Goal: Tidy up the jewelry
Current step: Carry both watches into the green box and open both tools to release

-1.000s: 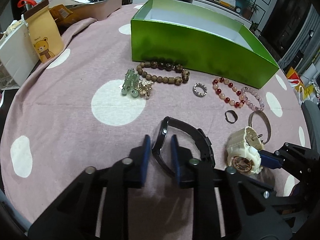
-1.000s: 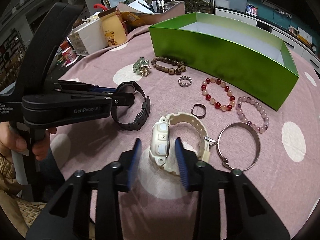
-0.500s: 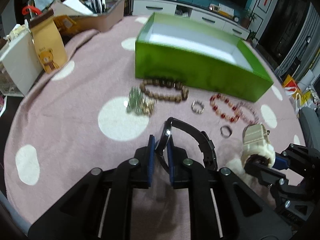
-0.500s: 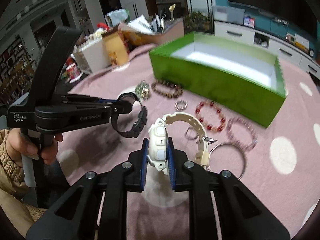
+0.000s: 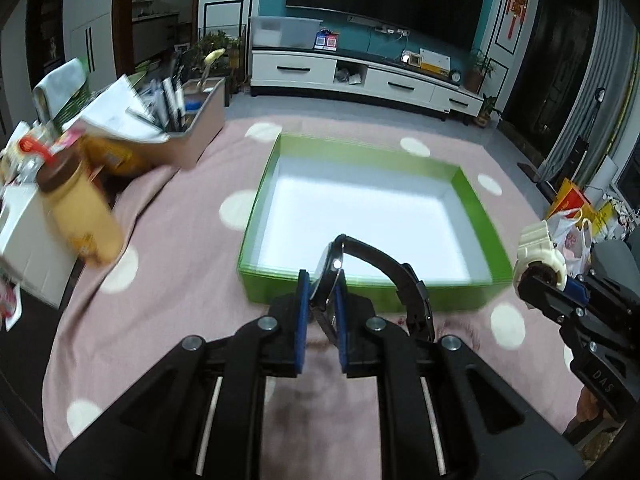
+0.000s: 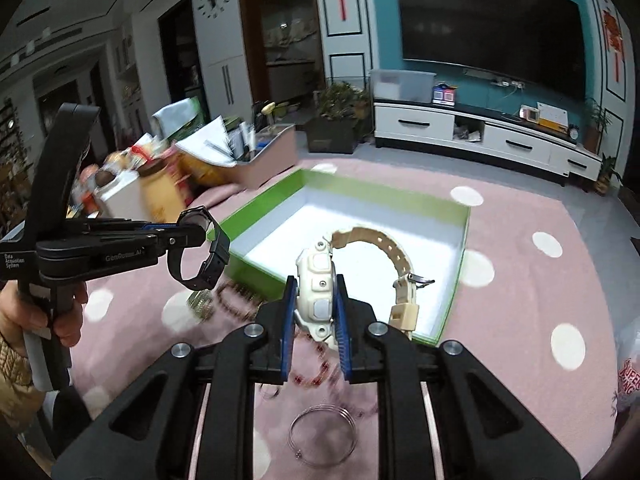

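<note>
I hold both watches aloft, near the green cardboard box, for drop-in | left gripper clamps black strap watch | right gripper clamps cream chunky plastic watch

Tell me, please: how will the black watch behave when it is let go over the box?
The black watch is pinched by its face in the left gripper; its strap holds a stiff loop, so it probably will not flop. Landing in the green box, it may tip onto its side rather than roll.
</note>
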Demonstrator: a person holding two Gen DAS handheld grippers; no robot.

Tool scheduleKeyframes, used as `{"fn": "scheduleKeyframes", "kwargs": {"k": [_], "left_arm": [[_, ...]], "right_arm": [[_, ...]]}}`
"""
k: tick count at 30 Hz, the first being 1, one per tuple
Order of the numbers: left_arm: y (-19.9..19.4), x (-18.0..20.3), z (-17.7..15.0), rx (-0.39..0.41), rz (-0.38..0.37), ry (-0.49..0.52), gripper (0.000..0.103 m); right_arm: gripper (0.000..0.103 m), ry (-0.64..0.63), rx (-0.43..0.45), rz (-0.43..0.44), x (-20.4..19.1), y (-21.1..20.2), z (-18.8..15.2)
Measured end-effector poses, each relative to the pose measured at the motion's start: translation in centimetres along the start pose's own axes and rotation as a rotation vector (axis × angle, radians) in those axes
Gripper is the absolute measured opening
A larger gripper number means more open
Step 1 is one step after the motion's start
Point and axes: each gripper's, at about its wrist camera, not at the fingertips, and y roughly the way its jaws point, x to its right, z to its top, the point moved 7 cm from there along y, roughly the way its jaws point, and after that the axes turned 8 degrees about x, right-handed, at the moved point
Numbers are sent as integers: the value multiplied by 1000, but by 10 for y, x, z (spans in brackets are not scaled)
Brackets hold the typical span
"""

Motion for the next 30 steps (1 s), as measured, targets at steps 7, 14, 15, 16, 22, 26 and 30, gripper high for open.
{"fn": "scheduleKeyframes", "kwargs": {"k": [7, 14, 15, 16, 22, 26, 30], "left_arm": [[47, 10, 24, -38, -3, -8, 12], [97, 10, 17, -121, 24, -9, 12], [103, 9, 15, -131, 28, -8, 12], [107, 9, 13, -139, 32, -7, 12], [122, 7, 8, -163, 40, -1, 33], [114, 2, 15, -129, 55, 4, 61], [97, -8, 24, -91, 60, -15, 64]], "right_arm": [[18, 23, -30, -17, 24, 38, 12], [18, 65, -127, -28, 40, 88, -2], [18, 70, -142, -29, 43, 95, -6], [19, 70, -151, -31, 43, 99, -7], [34, 84, -152, -65, 52, 108, -9], [45, 126, -120, -77, 63, 93, -8], [50, 158, -98, -86, 68, 76, -6]]}}
